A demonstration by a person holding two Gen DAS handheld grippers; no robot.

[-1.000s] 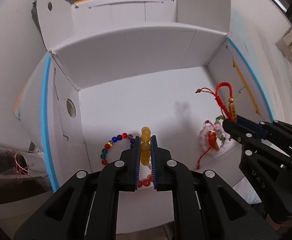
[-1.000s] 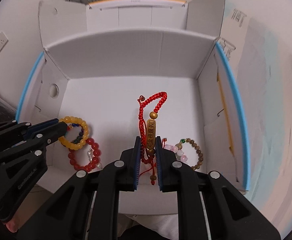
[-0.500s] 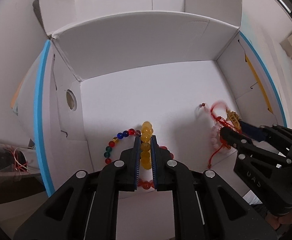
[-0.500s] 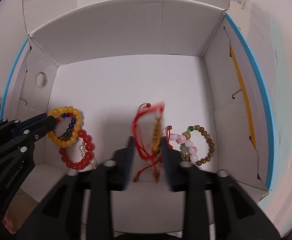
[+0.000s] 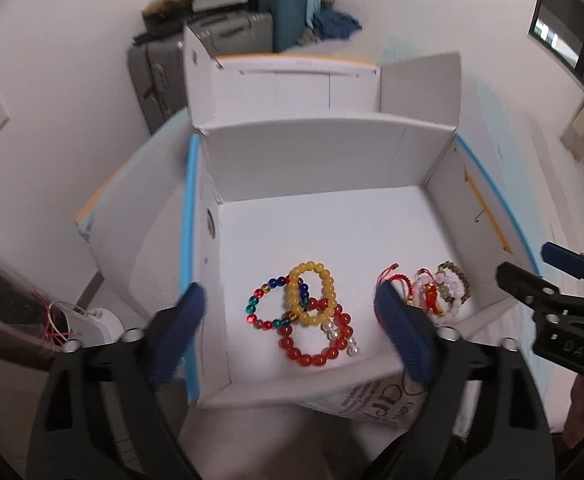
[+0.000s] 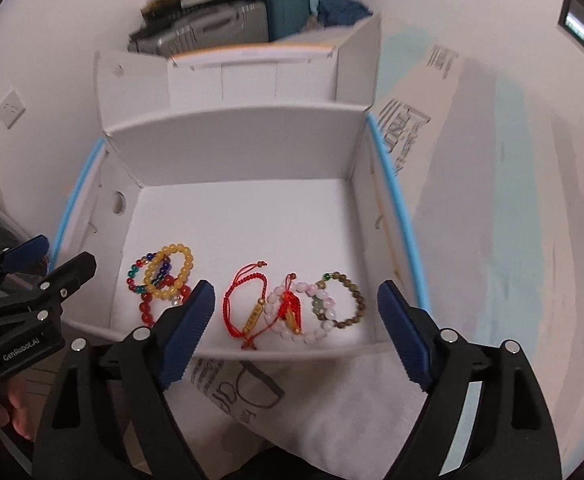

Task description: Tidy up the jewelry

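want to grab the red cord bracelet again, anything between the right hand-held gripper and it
Nothing visible. The right hand-held gripper is open, its jaws just opened, and the red cord bracelet lies free on the box floor, beside the pink bead bracelet.

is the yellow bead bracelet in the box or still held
In the box: the yellow bead bracelet lies on the box floor, overlapping two others, no claw touching it.

Both tools are matte black plastic frames dotted with silver screw heads. The left gripper [image 5: 290, 322] and the right gripper [image 6: 296, 312] carry ribbed blue pads on their fingers [image 6: 402, 322]; white lettering marks their sides.
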